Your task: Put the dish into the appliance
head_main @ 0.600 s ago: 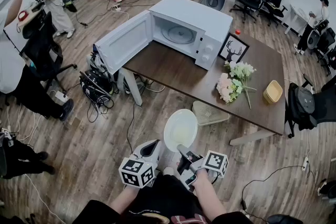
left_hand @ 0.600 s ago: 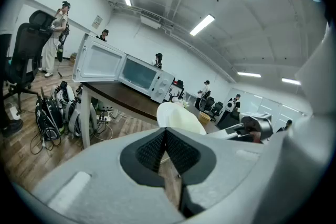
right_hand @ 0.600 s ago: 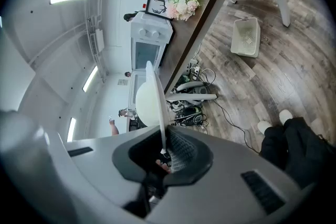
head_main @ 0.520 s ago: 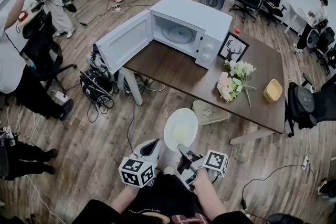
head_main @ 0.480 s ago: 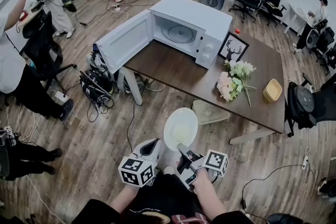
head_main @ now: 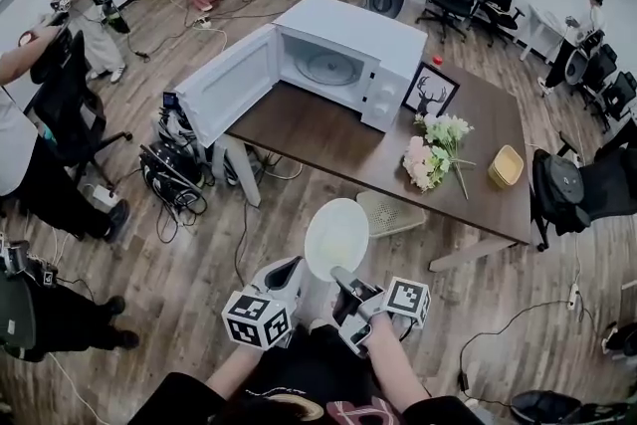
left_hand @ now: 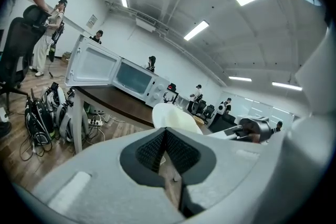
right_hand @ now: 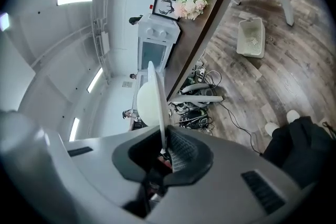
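A white plate (head_main: 336, 239) hangs over the wooden floor, short of the table, with my right gripper (head_main: 344, 282) shut on its near rim. In the right gripper view the plate (right_hand: 156, 97) stands edge-on, pinched between the pads. My left gripper (head_main: 283, 276) sits just left of the plate, shut and empty; its pads (left_hand: 157, 145) meet, and the plate (left_hand: 176, 119) shows beyond them. The white microwave (head_main: 343, 55) stands on the dark table (head_main: 328, 139), its door (head_main: 224, 87) swung wide to the left and the turntable inside bare.
Flowers (head_main: 430, 154), a framed deer picture (head_main: 430, 92) and a yellow bowl (head_main: 506, 167) lie on the table right of the microwave. A white basket (head_main: 390, 212) sits on the floor by the table. Cables and gear (head_main: 169, 176) crowd the left end. People and office chairs ring the room.
The whole scene has slid slightly up and left in the head view. Both grippers and the plate keep the same pose relative to each other.
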Tool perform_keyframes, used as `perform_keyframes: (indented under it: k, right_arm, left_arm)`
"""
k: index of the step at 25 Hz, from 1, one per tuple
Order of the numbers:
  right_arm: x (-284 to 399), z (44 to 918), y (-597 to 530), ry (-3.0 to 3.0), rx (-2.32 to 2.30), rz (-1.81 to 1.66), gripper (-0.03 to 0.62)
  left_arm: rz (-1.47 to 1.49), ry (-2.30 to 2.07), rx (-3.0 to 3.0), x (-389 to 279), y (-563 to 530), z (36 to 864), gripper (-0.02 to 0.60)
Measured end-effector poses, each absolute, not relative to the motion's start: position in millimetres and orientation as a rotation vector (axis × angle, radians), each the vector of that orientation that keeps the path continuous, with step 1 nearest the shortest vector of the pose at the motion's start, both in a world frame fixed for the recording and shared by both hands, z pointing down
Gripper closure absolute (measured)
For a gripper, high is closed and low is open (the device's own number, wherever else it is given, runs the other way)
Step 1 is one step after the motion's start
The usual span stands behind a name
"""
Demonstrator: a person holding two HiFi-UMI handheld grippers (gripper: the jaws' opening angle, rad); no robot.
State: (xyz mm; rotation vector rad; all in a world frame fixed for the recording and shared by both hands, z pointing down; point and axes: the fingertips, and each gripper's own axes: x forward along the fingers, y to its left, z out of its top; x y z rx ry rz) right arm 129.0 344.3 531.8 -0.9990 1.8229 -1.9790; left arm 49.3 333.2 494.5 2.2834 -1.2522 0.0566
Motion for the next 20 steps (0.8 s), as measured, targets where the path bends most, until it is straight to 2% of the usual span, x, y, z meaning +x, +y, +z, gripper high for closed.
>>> perform_keyframes:
  k: [20]
  right_arm:
    - [90,543,280,1.833,-1.027,-1.945,0.559]
  left_arm:
    - [0.090,-1.228,2.301,7,278,510,0.572]
